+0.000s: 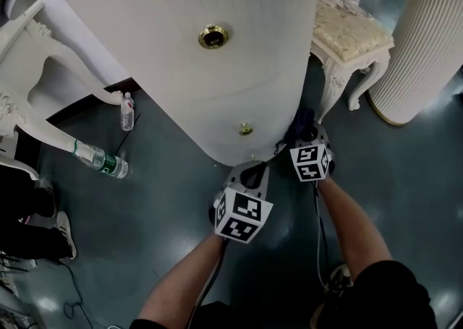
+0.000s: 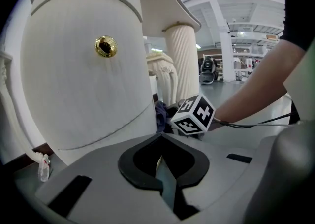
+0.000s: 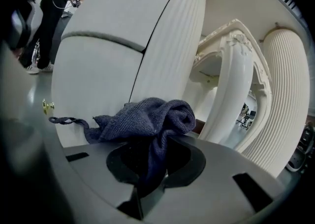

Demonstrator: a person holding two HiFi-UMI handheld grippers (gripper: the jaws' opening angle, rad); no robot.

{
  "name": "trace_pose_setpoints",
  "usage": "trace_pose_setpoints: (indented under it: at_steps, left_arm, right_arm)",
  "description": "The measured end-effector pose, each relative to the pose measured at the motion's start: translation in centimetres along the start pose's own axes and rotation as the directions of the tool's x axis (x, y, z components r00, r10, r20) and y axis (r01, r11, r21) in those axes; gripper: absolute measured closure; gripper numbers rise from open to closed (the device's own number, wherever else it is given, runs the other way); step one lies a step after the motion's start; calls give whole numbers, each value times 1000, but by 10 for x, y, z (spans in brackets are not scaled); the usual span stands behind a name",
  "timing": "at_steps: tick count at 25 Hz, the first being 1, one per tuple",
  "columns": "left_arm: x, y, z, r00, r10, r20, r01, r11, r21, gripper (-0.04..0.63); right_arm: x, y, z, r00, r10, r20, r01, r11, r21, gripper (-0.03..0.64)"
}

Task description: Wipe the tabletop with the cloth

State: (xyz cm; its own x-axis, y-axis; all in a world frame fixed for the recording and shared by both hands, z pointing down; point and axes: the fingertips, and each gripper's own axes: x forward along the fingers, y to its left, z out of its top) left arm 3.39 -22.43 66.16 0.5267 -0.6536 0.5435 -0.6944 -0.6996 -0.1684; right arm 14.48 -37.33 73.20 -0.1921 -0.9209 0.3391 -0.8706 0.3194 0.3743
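Observation:
The dark blue cloth [image 3: 147, 117] is bunched up and clamped in my right gripper [image 3: 152, 169], with a loose tail trailing to the left. In the head view the right gripper [image 1: 307, 134] hangs low beside the curved front of the white cabinet [image 1: 181, 67], the cloth [image 1: 298, 124] just showing past it. My left gripper [image 1: 253, 170] is a little nearer and to the left, pointing at the cabinet's lower edge. Its jaws meet with nothing between them in the left gripper view [image 2: 158, 161]. That view also shows the cloth [image 2: 160, 114] behind the right gripper's marker cube [image 2: 193, 114].
Two brass knobs [image 1: 213, 36] [image 1: 246, 130] stud the cabinet front. Two plastic bottles [image 1: 127, 112] [image 1: 101, 160] lie on the dark floor at left, near a person's shoes [image 1: 64, 233]. An upholstered stool [image 1: 351, 31] and a ribbed white column [image 1: 423, 38] stand at right.

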Motion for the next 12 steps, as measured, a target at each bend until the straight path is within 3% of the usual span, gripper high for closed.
trace_pose_setpoints:
  at_steps: [12]
  left_arm:
    - [-31, 7, -27, 998, 24, -56, -23, 1000, 11, 589]
  right_arm:
    - [23, 24, -56, 973, 51, -227, -48, 999, 20, 575]
